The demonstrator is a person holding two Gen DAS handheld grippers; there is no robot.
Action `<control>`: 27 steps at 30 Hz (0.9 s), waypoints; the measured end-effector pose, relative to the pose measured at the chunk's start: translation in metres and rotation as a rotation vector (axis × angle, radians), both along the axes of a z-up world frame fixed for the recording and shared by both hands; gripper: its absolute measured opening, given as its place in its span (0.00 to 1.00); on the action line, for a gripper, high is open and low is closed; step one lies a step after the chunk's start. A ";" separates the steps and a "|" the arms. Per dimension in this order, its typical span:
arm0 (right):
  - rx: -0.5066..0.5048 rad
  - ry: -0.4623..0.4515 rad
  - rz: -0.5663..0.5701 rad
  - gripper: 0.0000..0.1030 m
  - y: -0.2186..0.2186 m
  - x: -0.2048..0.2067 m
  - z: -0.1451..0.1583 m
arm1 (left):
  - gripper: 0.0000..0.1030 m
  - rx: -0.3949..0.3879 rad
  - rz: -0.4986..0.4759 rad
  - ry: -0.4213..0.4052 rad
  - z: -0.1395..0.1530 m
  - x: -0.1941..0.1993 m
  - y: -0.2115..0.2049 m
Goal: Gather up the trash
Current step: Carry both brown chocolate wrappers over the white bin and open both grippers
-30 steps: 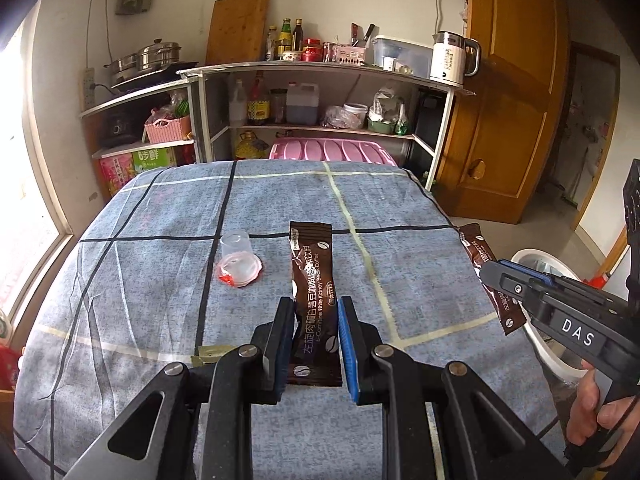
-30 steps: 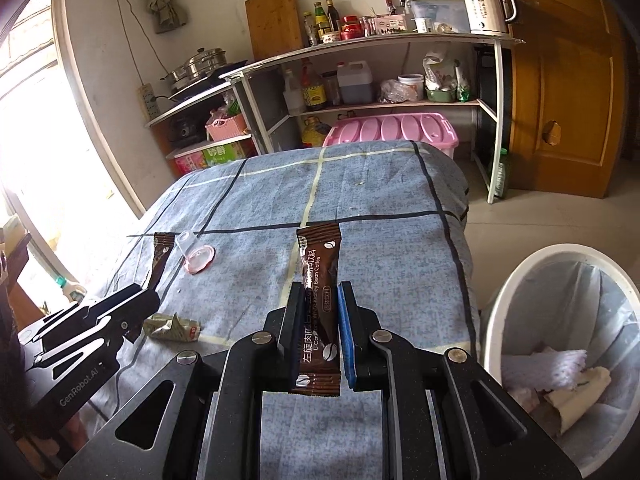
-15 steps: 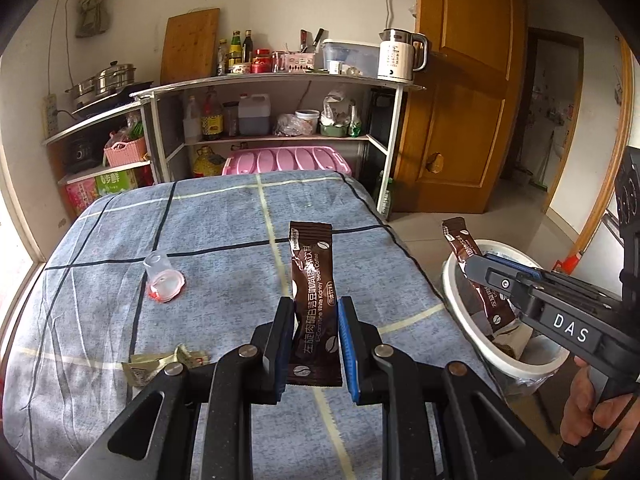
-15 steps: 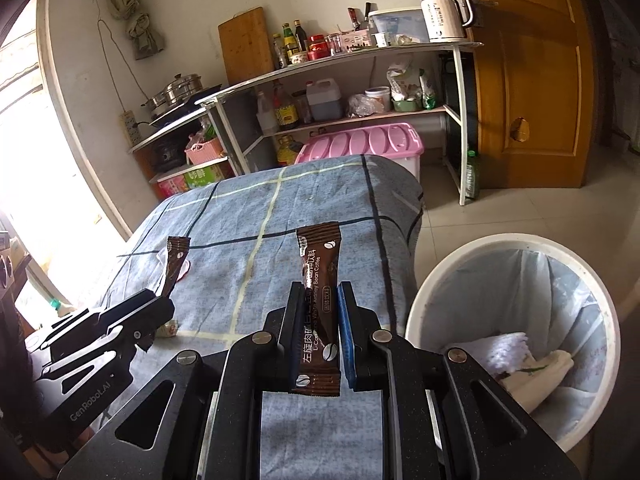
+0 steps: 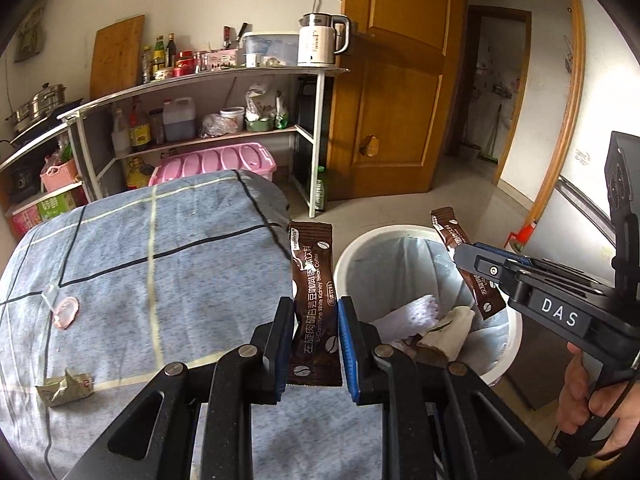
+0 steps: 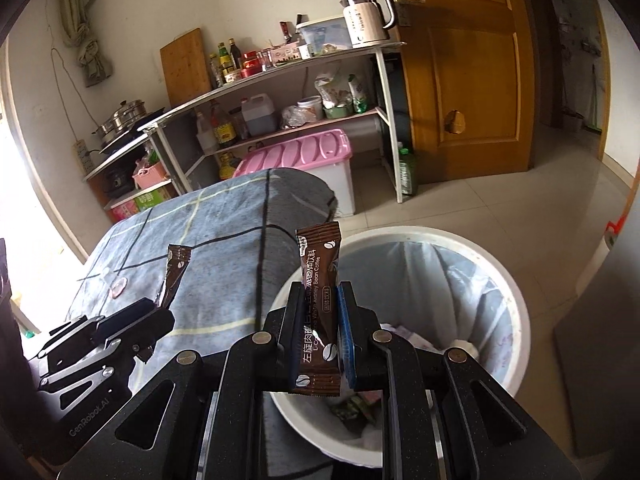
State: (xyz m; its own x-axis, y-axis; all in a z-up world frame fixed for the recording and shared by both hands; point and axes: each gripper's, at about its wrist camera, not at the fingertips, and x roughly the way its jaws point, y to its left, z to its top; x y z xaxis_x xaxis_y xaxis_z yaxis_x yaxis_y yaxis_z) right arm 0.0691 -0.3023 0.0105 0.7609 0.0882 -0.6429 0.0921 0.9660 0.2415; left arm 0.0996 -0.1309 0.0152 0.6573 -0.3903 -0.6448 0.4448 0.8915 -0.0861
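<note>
The lower ends of both coffee sachets (image 5: 314,296) (image 6: 320,312) sit hidden between the jaws. The trash bin's (image 6: 516,312) near rim is covered by the right gripper's body. Bottle labels (image 5: 160,56) on the shelf — too small to read.

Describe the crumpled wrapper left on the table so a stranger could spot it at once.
Start at the table under the blue-grey checked cloth. Near its front left corner, close to the camera, lies the crumpled wrapper, to the left of the pale yellow stripe. It is a dull olive-green, scrunched flat, unlike the clear plastic cup with the pink lid lying farther back.
</note>
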 end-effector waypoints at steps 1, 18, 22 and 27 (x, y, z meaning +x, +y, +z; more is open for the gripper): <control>0.000 0.007 -0.009 0.16 -0.006 -0.001 -0.002 | 0.22 -0.003 -0.019 0.011 -0.002 0.000 -0.008; 0.009 0.100 -0.099 0.16 -0.062 -0.010 -0.035 | 0.22 0.026 -0.131 0.081 -0.026 0.007 -0.083; 0.002 0.120 -0.102 0.17 -0.065 -0.009 -0.042 | 0.22 0.034 -0.135 0.098 -0.034 0.007 -0.092; 0.001 0.136 -0.112 0.17 -0.070 -0.007 -0.046 | 0.22 0.029 -0.136 0.110 -0.037 0.007 -0.093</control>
